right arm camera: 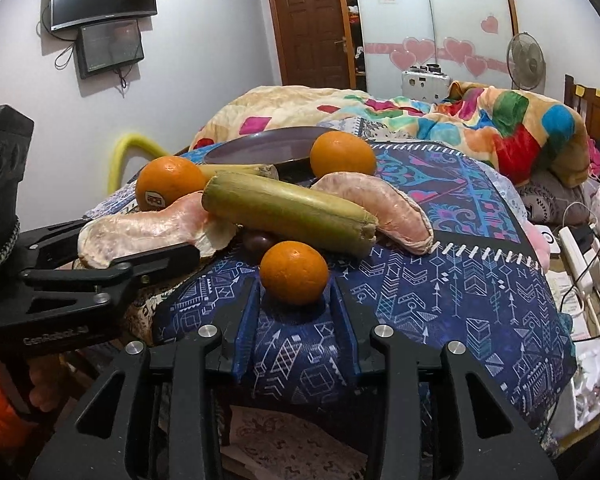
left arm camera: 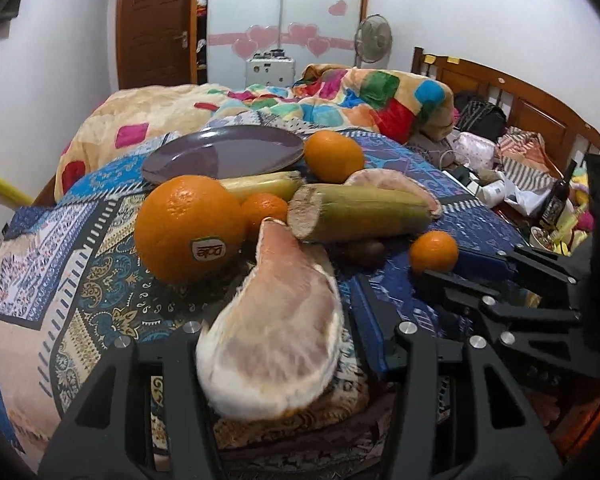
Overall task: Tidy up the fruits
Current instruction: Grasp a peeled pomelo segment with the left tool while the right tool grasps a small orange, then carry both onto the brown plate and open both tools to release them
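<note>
Fruit lies on a patterned blanket. A pale pink pomelo segment (left arm camera: 276, 340) (right arm camera: 140, 228) sits between the open fingers of my left gripper (left arm camera: 284, 320); whether the pads touch it I cannot tell. My right gripper (right arm camera: 294, 292) is open around a small orange (right arm camera: 294, 272) (left arm camera: 434, 250), fingers close on both sides. A big stickered orange (left arm camera: 188, 226) (right arm camera: 168, 186), a green sugarcane piece (left arm camera: 360, 212) (right arm camera: 288, 210), a second pomelo segment (right arm camera: 380, 208), another orange (left arm camera: 334, 156) (right arm camera: 342, 154) and a small orange (left arm camera: 264, 208) lie behind. A purple plate (left arm camera: 224, 154) (right arm camera: 256, 148) stands farthest back.
A second cane piece (left arm camera: 260, 186) lies behind the big orange. A small dark fruit (right arm camera: 258, 242) sits under the cane. A colourful quilt (left arm camera: 360, 96) is heaped behind the plate. Clutter, a dark bottle (left arm camera: 556, 196) and cables (right arm camera: 580, 240) lie at the right.
</note>
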Available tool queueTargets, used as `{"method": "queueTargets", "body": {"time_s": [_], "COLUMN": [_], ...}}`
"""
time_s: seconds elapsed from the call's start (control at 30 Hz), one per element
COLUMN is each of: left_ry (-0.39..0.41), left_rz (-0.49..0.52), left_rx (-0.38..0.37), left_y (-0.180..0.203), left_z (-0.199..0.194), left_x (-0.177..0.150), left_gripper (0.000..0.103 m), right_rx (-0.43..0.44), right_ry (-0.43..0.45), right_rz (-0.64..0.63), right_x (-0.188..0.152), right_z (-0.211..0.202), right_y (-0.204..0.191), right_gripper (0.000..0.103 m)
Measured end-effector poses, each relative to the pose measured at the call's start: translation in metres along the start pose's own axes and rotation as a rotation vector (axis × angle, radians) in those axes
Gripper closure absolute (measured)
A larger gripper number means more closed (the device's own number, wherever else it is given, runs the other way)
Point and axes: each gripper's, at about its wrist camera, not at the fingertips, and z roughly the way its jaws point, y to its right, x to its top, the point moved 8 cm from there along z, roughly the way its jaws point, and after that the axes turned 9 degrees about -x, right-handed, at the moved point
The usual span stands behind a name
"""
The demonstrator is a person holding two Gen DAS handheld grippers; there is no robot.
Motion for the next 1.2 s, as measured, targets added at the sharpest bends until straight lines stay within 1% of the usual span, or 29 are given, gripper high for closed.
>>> {"method": "queueTargets", "body": {"time_s": [0.07, 0.17, 0.23, 0.3, 0.33, 0.37, 0.4, 0.47, 0.57, 0.7, 0.9, 1.1, 1.2], "left_ry": [-0.005, -0.005, -0.004, 0.000, 0.004, 0.008, 0.013, 0.024, 0.033, 0.062, 0.128, 0.202, 0.227], "left_rz": [-0.027, -0.057, -0.057, -0.051, -0.046, -0.040, -0.034, -0.028, -0.043, -0.039, -0.031, -0.018, -0.019], "left_rx": [-0.015, -0.047, -0.047, -0.038, -0.033, -0.027, -0.018, -0.005, -0.012, 0.011, 0.035, 0.069, 0.069], "left_y": [-0.005, -0.009, -0.008, -0.008, -0.007, -0.005, -0.004, -0.005, -0.007, -0.010, -0.015, -0.023, -0.027], "left_z": [0.003, 0.003, 0.001, -0.002, -0.004, -0.006, -0.010, -0.016, -0.025, -0.039, -0.062, -0.081, -0.086], "left_x": [0.000, 0.000, 0.000, 0.000, 0.000, 0.001, 0.001, 0.002, 0.004, 0.011, 0.034, 0.063, 0.074], "left_gripper": [0.052, 0.054, 0.056, 0.059, 0.063, 0.071, 0.072, 0.072, 0.072, 0.072, 0.072, 0.072, 0.072], "right_rx": [0.004, -0.002, 0.007, 0.009, 0.008, 0.012, 0.013, 0.014, 0.012, 0.013, 0.007, 0.005, -0.004], "right_ry": [-0.002, 0.000, -0.003, -0.001, 0.000, -0.001, 0.001, 0.007, 0.020, 0.054, 0.106, 0.182, 0.217], "right_rz": [0.008, 0.021, 0.034, 0.043, 0.043, 0.045, 0.047, 0.049, 0.048, 0.042, 0.028, 0.013, 0.007], "right_x": [0.002, 0.004, 0.005, 0.005, 0.005, 0.005, 0.005, 0.006, 0.009, 0.019, 0.039, 0.068, 0.084], "right_z": [0.003, 0.006, 0.006, 0.004, 0.002, 0.001, -0.001, -0.004, -0.010, -0.022, -0.034, -0.046, -0.048], "right_y": [0.000, 0.001, 0.002, 0.004, 0.005, 0.006, 0.006, 0.007, 0.007, 0.005, 0.003, -0.001, -0.004], "right_gripper": [0.063, 0.063, 0.063, 0.067, 0.072, 0.072, 0.072, 0.072, 0.072, 0.072, 0.072, 0.072, 0.072]}}
